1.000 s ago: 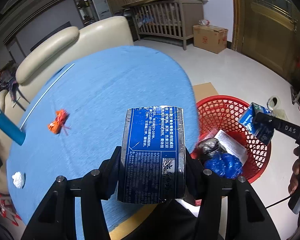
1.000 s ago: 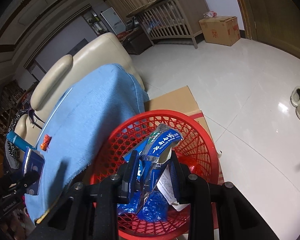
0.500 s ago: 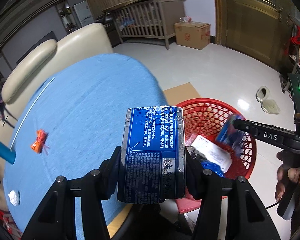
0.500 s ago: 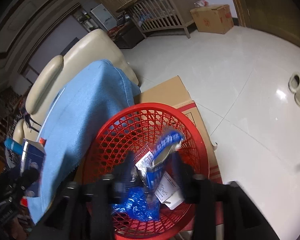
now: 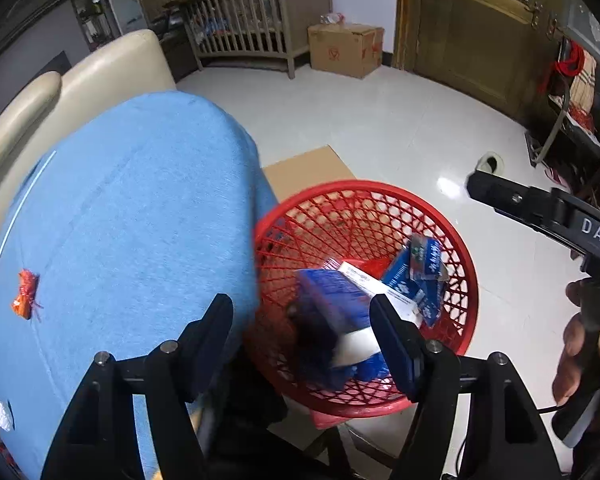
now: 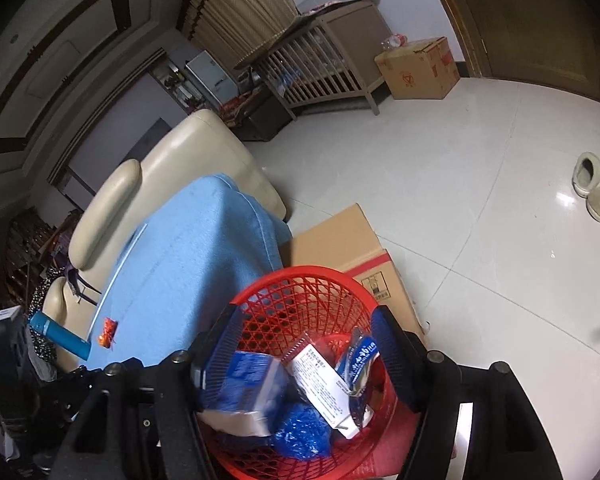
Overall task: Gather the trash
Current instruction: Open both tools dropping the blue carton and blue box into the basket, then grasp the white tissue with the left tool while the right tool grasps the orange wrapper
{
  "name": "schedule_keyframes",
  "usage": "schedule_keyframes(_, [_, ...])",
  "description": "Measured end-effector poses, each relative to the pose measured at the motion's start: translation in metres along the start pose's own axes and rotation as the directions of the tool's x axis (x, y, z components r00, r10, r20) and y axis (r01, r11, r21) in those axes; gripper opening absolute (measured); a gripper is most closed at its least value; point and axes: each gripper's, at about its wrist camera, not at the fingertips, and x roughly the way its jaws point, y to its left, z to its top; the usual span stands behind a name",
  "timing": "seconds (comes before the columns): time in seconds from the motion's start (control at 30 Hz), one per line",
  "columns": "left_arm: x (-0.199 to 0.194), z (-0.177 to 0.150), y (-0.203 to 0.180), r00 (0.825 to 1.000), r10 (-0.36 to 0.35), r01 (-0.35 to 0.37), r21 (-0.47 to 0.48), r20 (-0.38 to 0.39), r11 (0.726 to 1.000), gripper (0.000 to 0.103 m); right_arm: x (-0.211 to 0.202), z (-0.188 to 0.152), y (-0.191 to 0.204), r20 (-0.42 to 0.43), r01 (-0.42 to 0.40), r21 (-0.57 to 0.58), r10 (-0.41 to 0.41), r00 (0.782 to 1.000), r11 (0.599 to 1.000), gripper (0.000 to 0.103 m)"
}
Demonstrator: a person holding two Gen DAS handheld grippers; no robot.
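Observation:
A red mesh basket [image 5: 451, 224] stands beside the blue-clothed table [image 5: 132, 216]; it also shows in the right wrist view [image 6: 300, 276]. My left gripper [image 5: 303, 328] is open above it, and a blurred blue box [image 5: 331, 304] lies below in the basket. My right gripper [image 6: 303, 340] is open over the basket. Inside lie the blue box [image 6: 248, 380], a white leaflet box [image 6: 319, 380], a blue pouch [image 6: 361, 360] and a blue crumpled bag [image 6: 303, 432]. An orange wrapper [image 5: 24, 294] and a white scrap [image 5: 2, 416] lie on the table.
A blue cylinder [image 6: 60, 336] lies at the table's far edge. A cardboard box [image 6: 339, 240] lies under the basket. A cream sofa [image 5: 72, 80] stands behind the table. A crib [image 5: 256, 24], a carton [image 5: 343, 48] and slippers [image 6: 591, 188] are on the tiled floor.
My left gripper swung over the basket, opened and let go of the blue box, which dropped in. My right gripper opened and the blue pouch fell into the basket.

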Motion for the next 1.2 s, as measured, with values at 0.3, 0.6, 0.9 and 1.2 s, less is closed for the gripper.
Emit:
schedule_keyframes(0.3, [-0.050,-0.039,0.116,0.989,0.116,-0.093,-0.232,0.087,0.968,0.073,0.013,-0.009,0.034,-0.050,-0.047,-0.055,0.044,0.998,0.997,0.071])
schedule_keyframes(0.6, [-0.092,-0.142,0.270,0.957,0.287,-0.221,-0.556,0.034,0.801,0.074,0.049,-0.033,0.093,-0.157,-0.095,-0.163,0.070,0.985,0.982,0.071])
schedule_keyframes(0.9, [-0.099,-0.223,0.388,0.890,0.442,-0.352,-0.786,-0.113,0.509,0.074,0.079,-0.054,0.176,-0.235,-0.168,-0.290,0.100,0.967,0.942,0.071])
schedule_keyframes(1.2, [-0.075,-0.242,0.434,0.908,0.397,-0.310,-0.849,-0.132,0.427,0.074,0.108,-0.072,0.262,-0.294,-0.220,-0.405,0.102,0.950,0.887,0.071])
